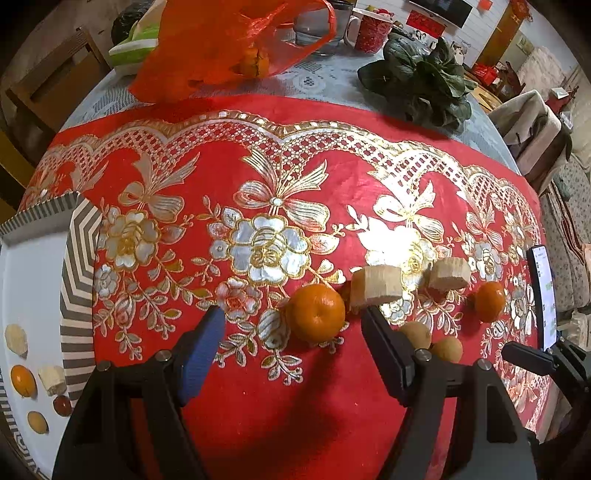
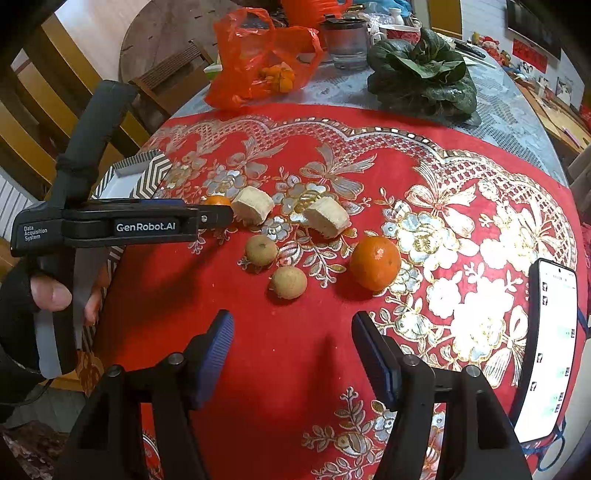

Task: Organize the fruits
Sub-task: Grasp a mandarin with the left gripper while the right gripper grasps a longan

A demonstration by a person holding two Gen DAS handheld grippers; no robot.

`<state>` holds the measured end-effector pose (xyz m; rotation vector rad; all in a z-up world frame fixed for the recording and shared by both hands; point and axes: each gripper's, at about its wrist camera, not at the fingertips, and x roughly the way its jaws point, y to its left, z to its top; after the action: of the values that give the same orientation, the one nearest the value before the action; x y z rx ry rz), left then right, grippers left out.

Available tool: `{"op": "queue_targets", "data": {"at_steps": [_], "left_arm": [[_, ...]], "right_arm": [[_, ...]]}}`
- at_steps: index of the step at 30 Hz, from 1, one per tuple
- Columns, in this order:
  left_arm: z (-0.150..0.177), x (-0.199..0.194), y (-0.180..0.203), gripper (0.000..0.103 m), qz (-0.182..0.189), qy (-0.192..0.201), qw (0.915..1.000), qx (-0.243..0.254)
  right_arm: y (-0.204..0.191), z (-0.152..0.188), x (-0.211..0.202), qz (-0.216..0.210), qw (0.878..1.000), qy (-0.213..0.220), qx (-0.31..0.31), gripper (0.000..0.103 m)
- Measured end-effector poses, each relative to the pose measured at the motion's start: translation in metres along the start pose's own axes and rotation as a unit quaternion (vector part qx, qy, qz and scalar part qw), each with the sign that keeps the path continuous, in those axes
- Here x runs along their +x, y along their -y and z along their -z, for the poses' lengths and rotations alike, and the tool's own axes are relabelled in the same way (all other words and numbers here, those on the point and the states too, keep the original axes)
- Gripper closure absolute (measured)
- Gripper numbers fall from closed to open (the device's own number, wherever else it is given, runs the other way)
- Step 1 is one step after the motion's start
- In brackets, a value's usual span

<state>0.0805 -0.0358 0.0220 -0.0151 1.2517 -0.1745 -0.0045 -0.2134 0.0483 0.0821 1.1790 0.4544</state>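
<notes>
Here, your left gripper (image 1: 291, 325) hangs open above a mandarin (image 1: 316, 312) near the cloth's (image 1: 295, 406) middle. Your right gripper (image 2: 291, 332) gapes empty too.

Red tablecloth (image 1: 258, 406) with gold-and-silver flowers, bows, lattice border. Pale grey-blue lace-pattern cloth (image 1: 306, 79) underneath at far side. Orange mandarin (image 1: 316, 312), second orange mandarin (image 1: 489, 301). Two pale beige cut chunks (image 1: 375, 288) (image 1: 448, 273). Two tan-brown small round fruits (image 2: 261, 250) (image 2: 289, 282). White tray (image 1: 33, 280) with grey-and-white striped rim (image 1: 79, 273); on it: orange fruit (image 1: 23, 380), pale beige pieces (image 1: 16, 339), dark red small fruit (image 1: 62, 405), tan one (image 1: 37, 421). Translucent orange-red plastic bag (image 1: 221, 44). Dark green leafy vegetable (image 1: 421, 79). Red mug (image 1: 371, 33) with white handle. Black left gripper (image 1: 291, 321), blue pads (image 1: 201, 354). Black right gripper (image 2: 291, 328), blue pads (image 2: 216, 354) too.
</notes>
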Motion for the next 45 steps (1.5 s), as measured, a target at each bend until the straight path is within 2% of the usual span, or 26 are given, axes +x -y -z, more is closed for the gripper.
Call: {"op": "queue_targets", "data": {"at_steps": [13,16,18,20,23,30,32,36,45], "left_arm": [[-0.007,0.007,0.000,0.028,-0.006,0.000,0.9999,0.011],[-0.007,0.008,0.002,0.042,-0.008,0.002,0.9997,0.023],[-0.006,0.008,0.004,0.063,0.000,0.004,0.9996,0.027],[-0.006,0.008,0.008,0.071,0.009,0.004,0.9992,0.038],[-0.006,0.008,0.009,0.071,0.001,0.006,0.9991,0.042],[-0.004,0.001,-0.006,0.071,0.002,0.007,0.9998,0.021],[-0.002,-0.004,-0.010,0.071,0.002,0.009,0.9998,0.018],[0.001,-0.008,-0.014,0.071,0.005,0.008,0.9999,0.011],[0.009,-0.025,-0.022,0.071,0.003,0.017,0.9998,0.000]], "right_arm": [[0.000,-0.012,0.009,-0.007,1.000,-0.005,-0.011,0.032],[0.000,-0.015,0.011,-0.012,1.000,-0.004,-0.013,0.032],[-0.002,-0.017,0.013,-0.015,1.000,-0.003,-0.016,0.032],[-0.003,-0.019,0.016,-0.018,1.000,-0.003,-0.024,0.032],[-0.006,-0.021,0.022,-0.019,0.999,-0.010,-0.042,0.032],[-0.008,-0.025,0.032,-0.013,0.997,-0.017,-0.074,0.044],[-0.009,-0.027,0.035,-0.012,0.996,-0.020,-0.081,0.051],[-0.011,-0.026,0.044,0.002,0.994,-0.036,-0.102,0.075],[-0.020,-0.023,0.025,0.001,0.995,-0.020,-0.099,0.076]]}}
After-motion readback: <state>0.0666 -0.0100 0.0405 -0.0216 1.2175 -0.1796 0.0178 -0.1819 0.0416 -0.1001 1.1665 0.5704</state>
